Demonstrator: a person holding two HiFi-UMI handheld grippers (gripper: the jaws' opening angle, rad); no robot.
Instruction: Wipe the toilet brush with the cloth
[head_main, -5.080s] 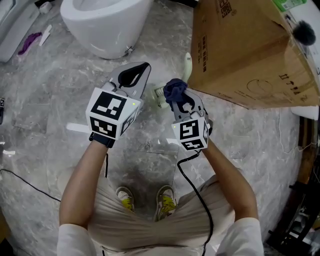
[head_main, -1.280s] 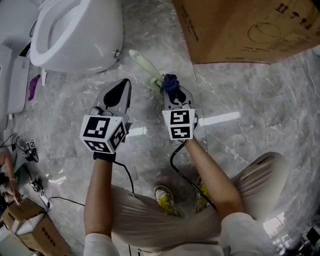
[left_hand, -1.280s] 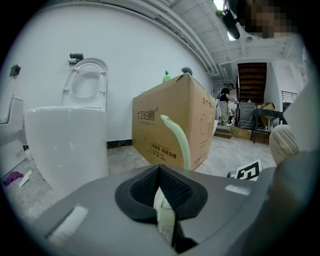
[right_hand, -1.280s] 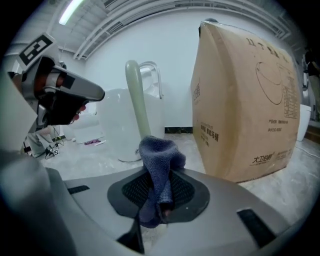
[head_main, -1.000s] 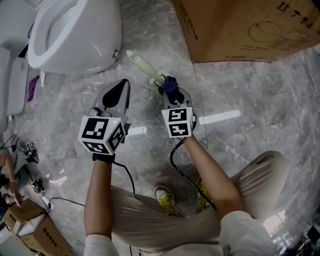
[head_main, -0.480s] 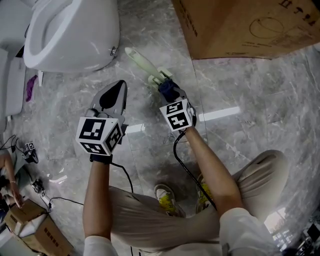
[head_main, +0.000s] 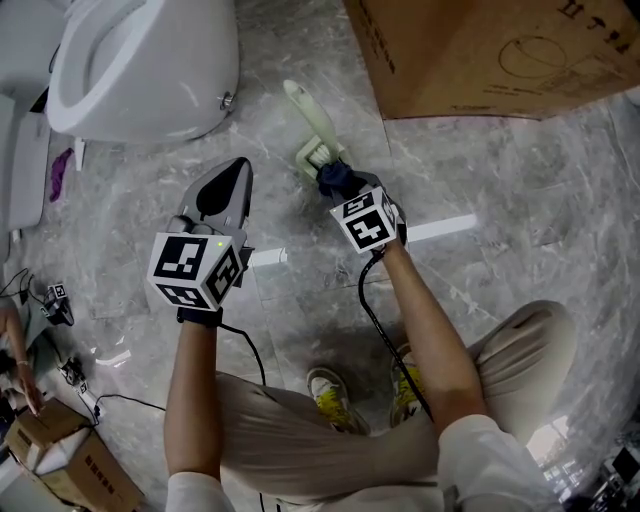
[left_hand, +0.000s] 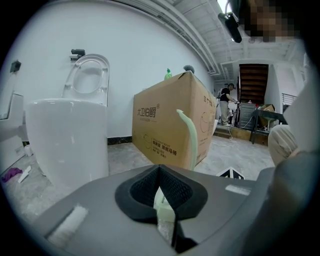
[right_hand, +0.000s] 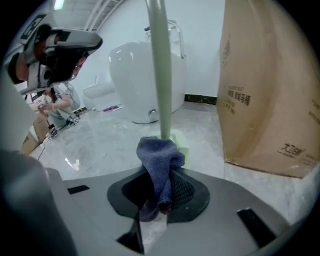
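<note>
I'm working over a grey marble floor (head_main: 480, 200), with a white toilet (head_main: 140, 60) at upper left and a big cardboard box (head_main: 480, 50) at upper right. The toilet brush (head_main: 312, 118) stands on the floor between them, just ahead of my right gripper (head_main: 340, 185). That gripper is clamped on the blue cloth (head_main: 338, 177), which is bunched against the foot of the brush handle. My left gripper (head_main: 225, 180) hangs beside it, jaws together and empty. Compared with half a second ago, the handle has swung from leaning left to more upright, and the right gripper has twisted.
</note>
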